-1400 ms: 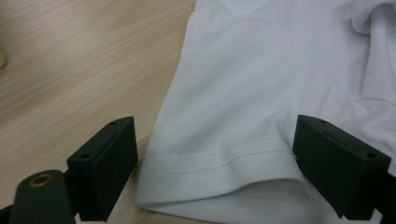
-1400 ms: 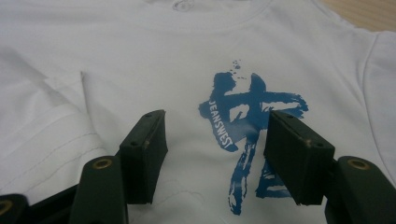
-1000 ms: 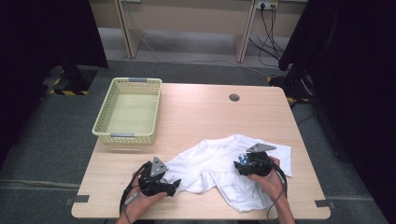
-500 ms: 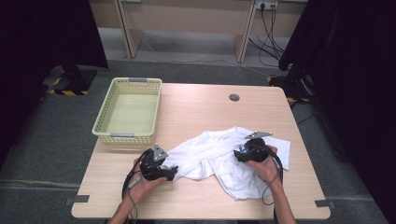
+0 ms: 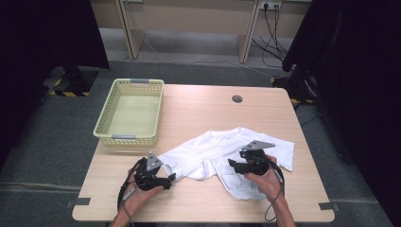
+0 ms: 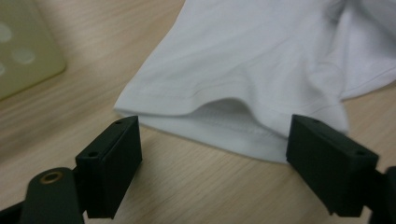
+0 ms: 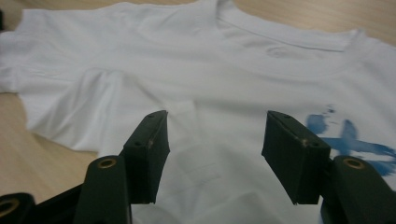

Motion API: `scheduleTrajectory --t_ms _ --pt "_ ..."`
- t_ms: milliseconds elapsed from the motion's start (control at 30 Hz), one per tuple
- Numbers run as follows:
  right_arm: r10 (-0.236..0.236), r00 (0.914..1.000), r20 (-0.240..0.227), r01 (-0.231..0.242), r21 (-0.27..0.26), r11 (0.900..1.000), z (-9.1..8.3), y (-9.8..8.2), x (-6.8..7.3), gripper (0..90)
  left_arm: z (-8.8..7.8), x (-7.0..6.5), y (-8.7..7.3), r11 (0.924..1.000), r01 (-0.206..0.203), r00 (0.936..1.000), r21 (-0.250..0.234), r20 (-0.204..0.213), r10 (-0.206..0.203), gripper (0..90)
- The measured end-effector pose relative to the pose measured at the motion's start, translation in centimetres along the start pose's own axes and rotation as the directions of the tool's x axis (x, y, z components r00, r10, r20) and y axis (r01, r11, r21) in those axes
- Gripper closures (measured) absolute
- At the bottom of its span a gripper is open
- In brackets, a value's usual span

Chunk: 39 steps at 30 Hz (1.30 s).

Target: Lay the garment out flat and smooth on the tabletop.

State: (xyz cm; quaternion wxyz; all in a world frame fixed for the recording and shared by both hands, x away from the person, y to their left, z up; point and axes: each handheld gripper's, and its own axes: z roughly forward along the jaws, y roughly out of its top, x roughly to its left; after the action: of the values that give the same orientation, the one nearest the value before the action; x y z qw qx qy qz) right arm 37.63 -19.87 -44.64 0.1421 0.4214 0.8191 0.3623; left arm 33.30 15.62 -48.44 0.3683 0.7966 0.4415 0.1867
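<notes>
— On the near half of the table (image 5: 198, 113), what is seen, and how is it laid?

— A white T-shirt (image 5: 222, 153) is spread there, crumpled, its long axis running across the table from the left sleeve to the right one. The collar (image 7: 285, 39) is turned toward the far edge. A blue print (image 7: 348, 140) is made out on the cloth in the right gripper view, cut off at the frame edge, so its shape cannot be read.

— How are the grippers placed?

— The left gripper (image 6: 212, 154) is held just before the sleeve hem (image 6: 219, 119), jaws wide apart, nothing pressed between them. The right gripper (image 7: 215, 154) is poised over the shirt's body; its jaws have just been closing, yet a gap remains and no cloth is pinched.

— What is found around it?

— A yellow-green basket (image 5: 128, 137) is set at the left, apart from the shirt. A round cable hole (image 5: 237, 99) is seen farther back. The shirt's lower hem is partly hidden by the right hand (image 5: 267, 177).
</notes>
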Motion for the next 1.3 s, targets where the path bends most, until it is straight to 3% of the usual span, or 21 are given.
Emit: scheduleTrajectory --t_ms 67,133,167,267,300,333,367,400,433,467,700,767,867,1033,1133,1300 --pt "-0.022 0.9992 -0.034 0.023 0.018 1.0 0.8 0.0 0.9 42.3 0.0 0.2 0.0 1.0 -0.004 1.0 0.0 -0.005 0.004 17.3" --pt "-0.056 0.9963 -0.065 0.059 0.048 0.997 2.3 -0.1 1.8 53.5 0.0 0.1 0.0 1.0 -0.007 1.0 0.001 -0.006 0.007 17.2" --pt "-0.056 0.9963 -0.065 0.059 0.048 0.997 2.3 -0.1 1.8 53.5 0.0 0.2 0.0 1.0 -0.007 1.0 0.001 -0.006 0.007 17.2" --pt "-0.086 0.9902 -0.111 0.09 0.031 0.995 2.5 -0.5 2.2 74.1 0.0 0.1 0.0 1.0 -0.007 1.0 0.001 -0.007 0.007 17.2" --pt "-0.134 0.9841 -0.117 0.136 0.011 0.991 1.7 -0.7 2.6 80.4 0.0 0.1 0.0 1.0 -0.007 1.0 0.001 -0.007 0.007 17.2" --pt "-0.134 0.9841 -0.117 0.136 0.011 0.991 1.7 -0.7 2.6 80.4 0.0 0.1 0.0 1.0 -0.007 1.0 0.0 -0.007 0.007 17.2" --pt "-0.159 0.9775 -0.138 0.158 -0.018 0.987 0.4 -1.1 3.0 83.0 0.0 0.1 0.0 1.0 -0.006 1.0 0.001 -0.007 0.006 17.2" --pt "-0.159 0.9775 -0.138 0.158 -0.018 0.987 0.4 -1.1 3.0 83.0 0.0 0.1 0.0 1.0 -0.006 1.0 0.001 -0.007 0.006 17.2" --pt "-0.177 0.9729 -0.149 0.173 -0.041 0.984 -1.0 -1.6 3.5 83.9 0.0 0.1 0.0 1.0 -0.007 1.0 0.0 -0.007 0.007 17.3" --pt "-0.177 0.9729 -0.149 0.173 -0.041 0.984 -1.0 -1.6 3.5 83.9 0.0 0.1 0.0 1.0 -0.007 1.0 0.0 -0.007 0.007 17.3" --pt "-0.213 0.9589 -0.187 0.2 -0.086 0.976 -5.4 -4.7 5.4 82.5 0.0 0.1 0.0 1.0 -0.006 1.0 0.0 -0.007 0.006 17.3" --pt "-0.198 0.9631 -0.182 0.186 -0.084 0.979 -6.2 -5.3 5.4 74.5 0.0 0.1 0.0 1.0 -0.005 1.0 0.0 -0.007 0.005 17.2" --pt "-0.131 0.9811 -0.142 0.123 -0.065 0.99 -7.0 -6.0 4.7 57.0 0.0 0.1 0.0 1.0 -0.004 1.0 0.0 -0.008 0.004 17.3" --pt "-0.038 0.9943 -0.1 0.032 -0.062 0.998 -6.9 -6.1 2.1 49.4 -0.1 0.2 -0.1 1.0 -0.003 0.9999 0.001 -0.012 0.003 17.3" --pt "-0.005 0.9972 -0.074 0.002 -0.044 0.999 -6.3 -6.1 0.9 47.0 -0.5 0.2 -0.5 1.0 0.004 0.9999 0.0 -0.016 -0.004 17.4" --pt "0.008 0.9991 -0.041 -0.008 -0.009 1.0 -4.8 -5.9 -0.1 43.8 -1.9 0.1 -1.4 0.9998 -0.004 0.9999 0.022 -0.015 0.004 18.2"
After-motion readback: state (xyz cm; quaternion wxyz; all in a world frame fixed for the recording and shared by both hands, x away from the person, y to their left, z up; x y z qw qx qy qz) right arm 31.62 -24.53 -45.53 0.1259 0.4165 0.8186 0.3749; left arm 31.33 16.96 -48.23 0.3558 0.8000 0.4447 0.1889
